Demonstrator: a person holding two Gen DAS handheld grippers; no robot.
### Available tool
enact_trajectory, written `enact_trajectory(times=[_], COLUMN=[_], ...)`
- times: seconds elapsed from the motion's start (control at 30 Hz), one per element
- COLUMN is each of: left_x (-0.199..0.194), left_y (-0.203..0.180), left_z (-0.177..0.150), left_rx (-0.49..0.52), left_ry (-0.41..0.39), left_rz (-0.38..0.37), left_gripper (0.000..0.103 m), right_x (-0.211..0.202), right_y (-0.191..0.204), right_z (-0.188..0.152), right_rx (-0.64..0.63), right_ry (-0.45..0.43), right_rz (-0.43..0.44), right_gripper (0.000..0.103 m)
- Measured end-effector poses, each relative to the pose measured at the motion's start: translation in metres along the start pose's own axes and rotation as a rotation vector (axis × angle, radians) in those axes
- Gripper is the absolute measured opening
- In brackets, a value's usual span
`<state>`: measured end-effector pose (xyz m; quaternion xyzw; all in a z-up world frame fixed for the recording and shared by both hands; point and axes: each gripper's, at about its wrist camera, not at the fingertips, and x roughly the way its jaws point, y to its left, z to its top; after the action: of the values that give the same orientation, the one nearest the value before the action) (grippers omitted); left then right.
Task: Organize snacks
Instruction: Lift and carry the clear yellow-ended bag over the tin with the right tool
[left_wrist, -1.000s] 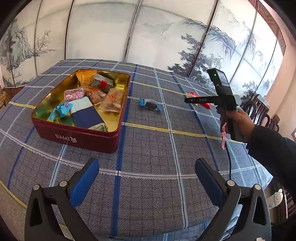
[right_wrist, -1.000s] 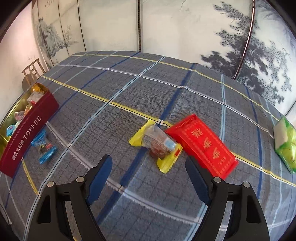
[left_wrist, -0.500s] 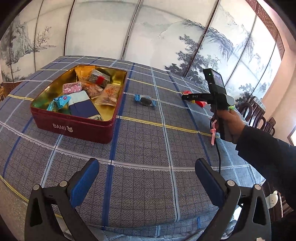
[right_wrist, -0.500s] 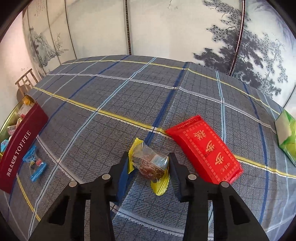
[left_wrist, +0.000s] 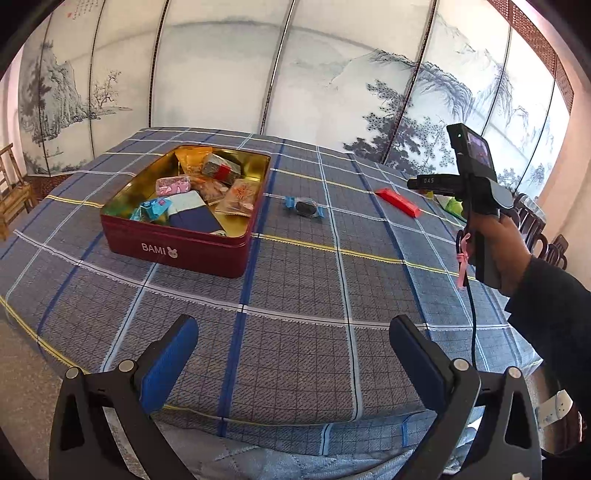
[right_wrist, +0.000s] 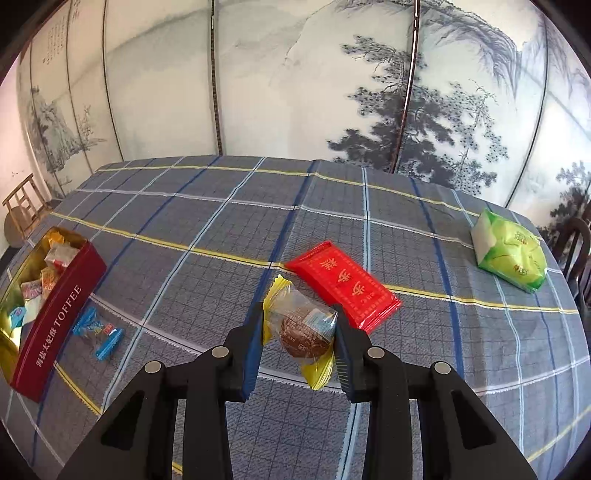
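right gripper closing on yellow-wrapped snack

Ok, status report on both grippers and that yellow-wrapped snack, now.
Right gripper closing on yellow-wrapped snack, pads pressing it. Left gripper open, nothing between its fingers. Red tin open, nothing seen blocking the way to it.

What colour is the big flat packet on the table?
The flat packet is red, clearest in the right wrist view.
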<state>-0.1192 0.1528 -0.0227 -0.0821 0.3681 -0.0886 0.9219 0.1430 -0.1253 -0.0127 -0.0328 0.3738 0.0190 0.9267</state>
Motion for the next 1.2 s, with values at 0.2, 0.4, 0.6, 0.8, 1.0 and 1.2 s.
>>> enact_trajectory(times=[0.2,0.4,0.6,0.8,1.0,1.2], left_x=[-0.009,-0.022,-0.030,-0.043,-0.047,-0.048], left_y=[0.009,0.020,0.025,0.035,0.053,0.074], left_z=[-0.007,-0.012,-0.015,-0.017,-0.023,-0.028], left_rx=[-0.032,-0.061,-0.073,-0.082,-0.123,-0.168], left_ry=[0.009,-0.008,-0.022,-0.046,-0.047,-0.043], left_rz=[0.019,0.046,0.054,0.067,0.088,0.109], left_gripper=[0.102,0.102,0.102,0.102,0.102,0.102], right_x=[-0.025,-0.040,-0.058,-0.066,-0.067,-0.062], right_y=[0.026,0.063,0.102,0.140,0.177,0.215], right_z=[0.015,0.026,0.035,0.040,0.042,0.040], right_rx=[-0.015,-0.036,-0.078,-0.118,-0.159,-0.208], right_ry=[-0.048,-0.077,-0.110,-0.120,-0.115,-0.109], right_rz=[-0.010,0.018,0.038,0.063,0.082,0.081], right_gripper=[0.036,0.036,0.036,0.036,0.036,0.036])
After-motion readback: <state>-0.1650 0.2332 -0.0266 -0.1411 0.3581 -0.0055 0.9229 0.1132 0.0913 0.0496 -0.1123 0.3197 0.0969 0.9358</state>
